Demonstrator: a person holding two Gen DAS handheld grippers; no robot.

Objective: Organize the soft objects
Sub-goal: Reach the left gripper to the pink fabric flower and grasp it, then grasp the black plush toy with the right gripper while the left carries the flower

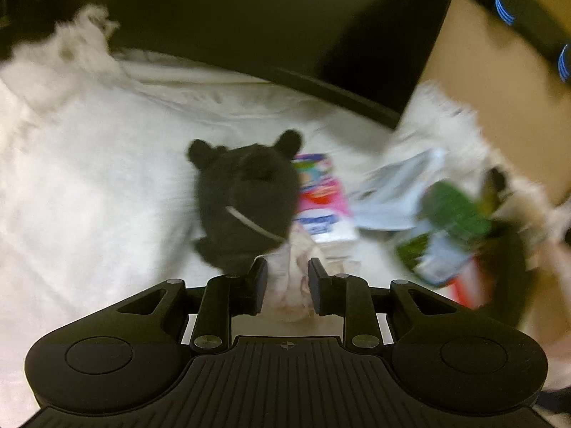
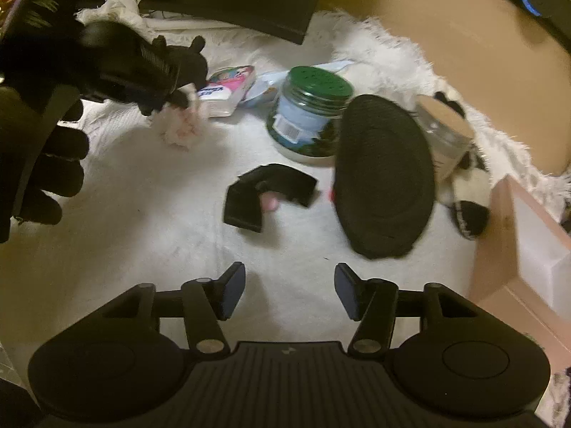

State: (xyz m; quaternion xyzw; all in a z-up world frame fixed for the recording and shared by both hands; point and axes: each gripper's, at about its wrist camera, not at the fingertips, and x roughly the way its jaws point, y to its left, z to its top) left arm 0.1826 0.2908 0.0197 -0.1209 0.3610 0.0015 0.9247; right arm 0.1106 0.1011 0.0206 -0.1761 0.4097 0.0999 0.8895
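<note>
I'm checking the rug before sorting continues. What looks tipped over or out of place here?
The green-lidded jar is tilted on the white rug, and a clear jar with a tan lid lies on its side against a black-and-white plush.

Pink pack (image 2: 231, 90), 11 o'clock in the right view: blue lettering on a white patch, too blurred to read.
Jar (image 2: 309, 114), 12 o'clock: a barcode on its pale label, digits illegible.
Pink pack (image 1: 318, 199) in the left view, 12 o'clock: coloured print, unreadable.
Legible text: none.
</note>
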